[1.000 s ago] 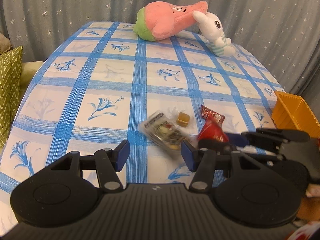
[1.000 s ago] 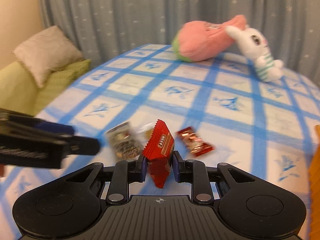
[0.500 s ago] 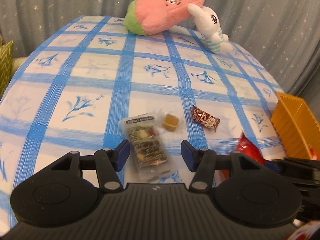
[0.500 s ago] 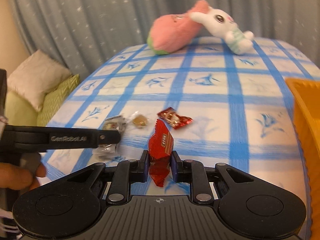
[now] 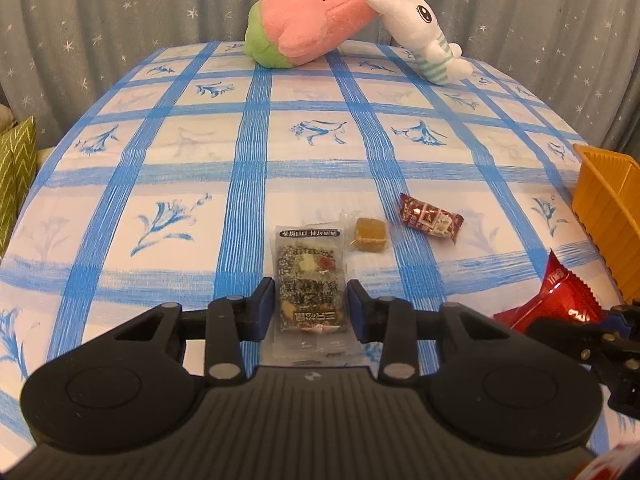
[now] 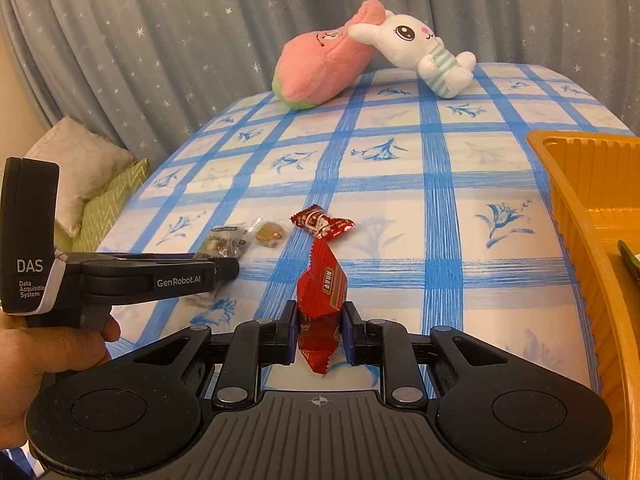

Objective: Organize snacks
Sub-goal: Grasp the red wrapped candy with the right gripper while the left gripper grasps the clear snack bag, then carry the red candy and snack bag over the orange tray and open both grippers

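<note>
My left gripper [image 5: 311, 307] is open, its fingers on either side of a clear nut-bar packet [image 5: 310, 280] that lies on the checked tablecloth. A small amber candy [image 5: 369, 235] and a dark red wrapped candy [image 5: 430, 218] lie just beyond it. My right gripper [image 6: 319, 331] is shut on a red snack packet [image 6: 322, 292] and holds it above the cloth; the packet also shows in the left wrist view [image 5: 560, 300]. The left gripper [image 6: 224, 269] shows from the side in the right wrist view, over the nut-bar packet [image 6: 224, 240].
An orange basket [image 6: 580, 216] stands at the table's right edge, with something green inside [image 6: 630, 258]; it also shows in the left wrist view [image 5: 604, 200]. A pink plush [image 5: 312, 28] and a white bunny plush [image 5: 424, 32] lie at the far edge. Cushions [image 6: 108, 196] lie left of the table.
My left gripper has moved forward and narrowed around the nut-bar packet. My right gripper has carried the red packet to the right, closer to the orange basket.
</note>
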`<state>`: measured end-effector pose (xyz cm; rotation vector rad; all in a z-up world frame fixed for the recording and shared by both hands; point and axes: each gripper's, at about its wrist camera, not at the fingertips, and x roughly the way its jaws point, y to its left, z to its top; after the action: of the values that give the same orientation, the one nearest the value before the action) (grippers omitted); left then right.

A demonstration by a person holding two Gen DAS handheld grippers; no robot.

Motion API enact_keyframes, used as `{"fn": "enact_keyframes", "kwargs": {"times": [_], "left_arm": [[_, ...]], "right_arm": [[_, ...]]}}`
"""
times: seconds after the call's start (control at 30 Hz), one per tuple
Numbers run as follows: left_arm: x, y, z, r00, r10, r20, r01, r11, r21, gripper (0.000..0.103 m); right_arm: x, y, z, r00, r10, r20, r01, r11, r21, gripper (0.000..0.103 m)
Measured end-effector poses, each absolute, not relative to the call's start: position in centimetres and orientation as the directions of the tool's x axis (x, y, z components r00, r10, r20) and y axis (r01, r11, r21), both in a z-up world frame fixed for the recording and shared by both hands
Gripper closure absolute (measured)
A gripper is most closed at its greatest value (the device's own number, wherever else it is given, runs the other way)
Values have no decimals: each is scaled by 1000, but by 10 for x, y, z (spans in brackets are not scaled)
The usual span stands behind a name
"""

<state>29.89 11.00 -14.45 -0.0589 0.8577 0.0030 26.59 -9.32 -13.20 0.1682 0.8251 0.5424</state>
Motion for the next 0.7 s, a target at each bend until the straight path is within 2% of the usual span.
{"fn": "enact_keyframes", "kwargs": {"times": [0.3, 0.7], "left_arm": [[274, 98, -138, 647, -35, -762, 2, 999, -44, 70], [224, 68, -107, 671, -75, -738, -3, 995, -104, 70]], "right_arm": [[252, -105, -126, 565, 502, -655, -356, 864, 356, 81], [220, -137, -97, 611, 453, -649, -310, 891, 331, 81]]}}
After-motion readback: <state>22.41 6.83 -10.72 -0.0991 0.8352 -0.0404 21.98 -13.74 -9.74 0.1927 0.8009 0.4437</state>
